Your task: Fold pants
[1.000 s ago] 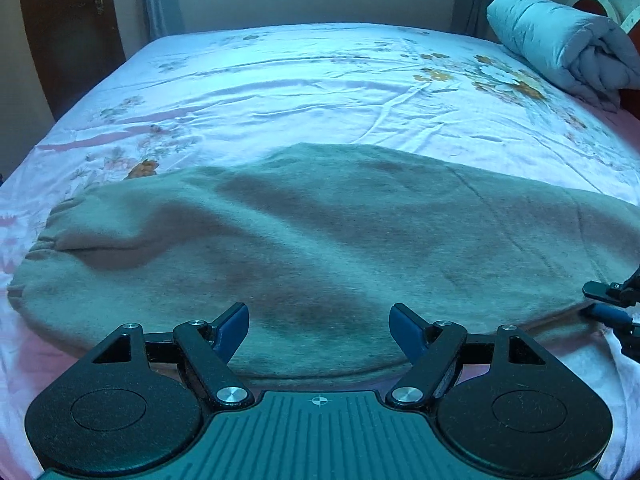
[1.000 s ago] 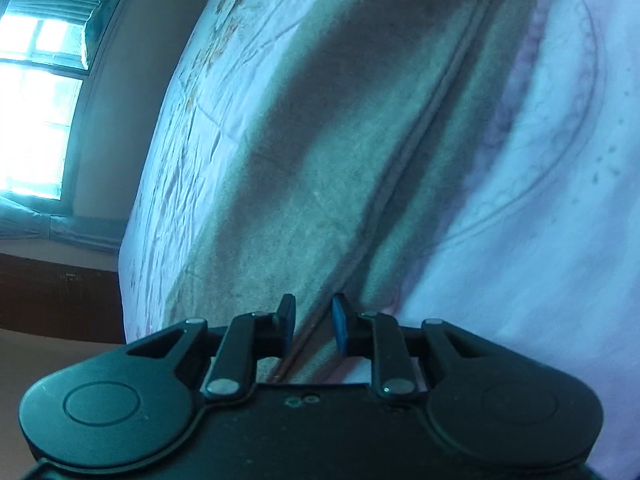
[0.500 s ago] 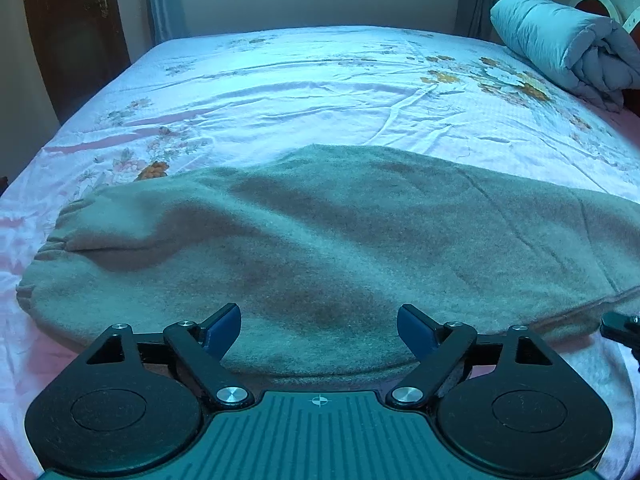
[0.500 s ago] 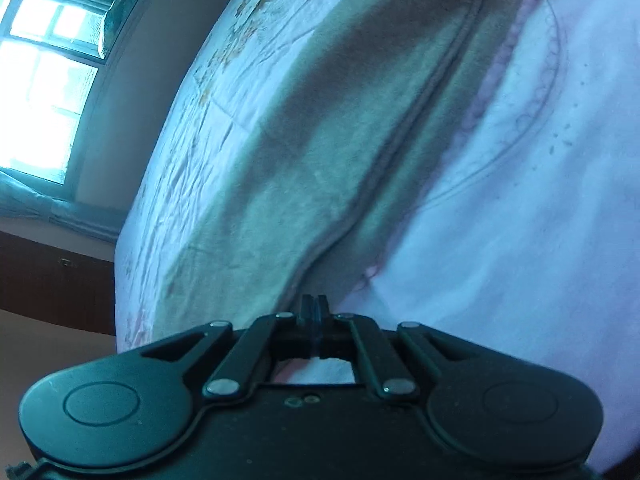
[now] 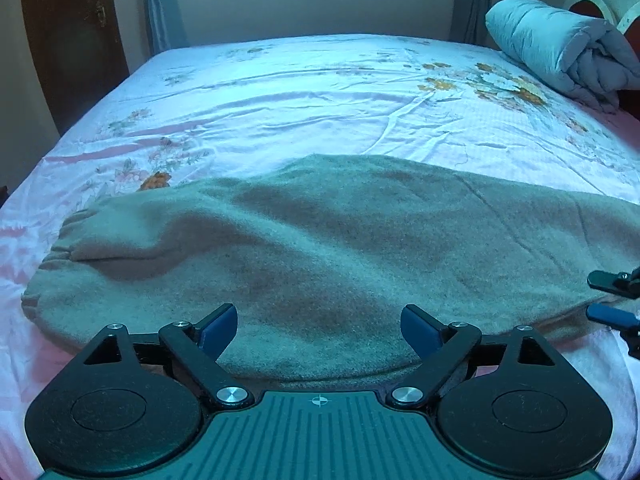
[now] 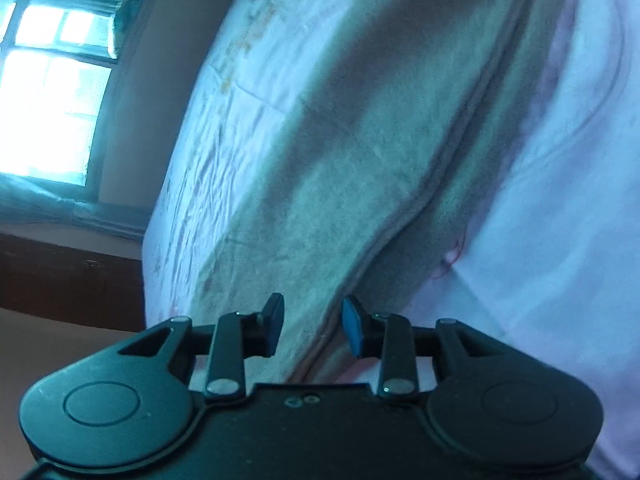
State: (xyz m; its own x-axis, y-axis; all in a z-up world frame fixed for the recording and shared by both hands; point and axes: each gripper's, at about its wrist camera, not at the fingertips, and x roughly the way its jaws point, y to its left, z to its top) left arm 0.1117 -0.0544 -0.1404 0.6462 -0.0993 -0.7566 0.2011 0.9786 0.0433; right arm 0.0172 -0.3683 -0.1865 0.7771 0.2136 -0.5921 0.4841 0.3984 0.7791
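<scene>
On the left of the left wrist view, the gathered waistband end of the grey pants (image 5: 332, 248) lies on the floral bedsheet (image 5: 304, 92), and the garment stretches flat across the near part of the bed toward the right edge. Over its near hem, at the middle, the left gripper (image 5: 319, 326) hovers with its jaws spread wide and nothing between them. At the far right, the right gripper (image 6: 312, 326) has its blue pads parted on either side of the pants' seamed edge without clamping it, and a rolled grey quilt (image 5: 560, 46) sits at the far right corner.
</scene>
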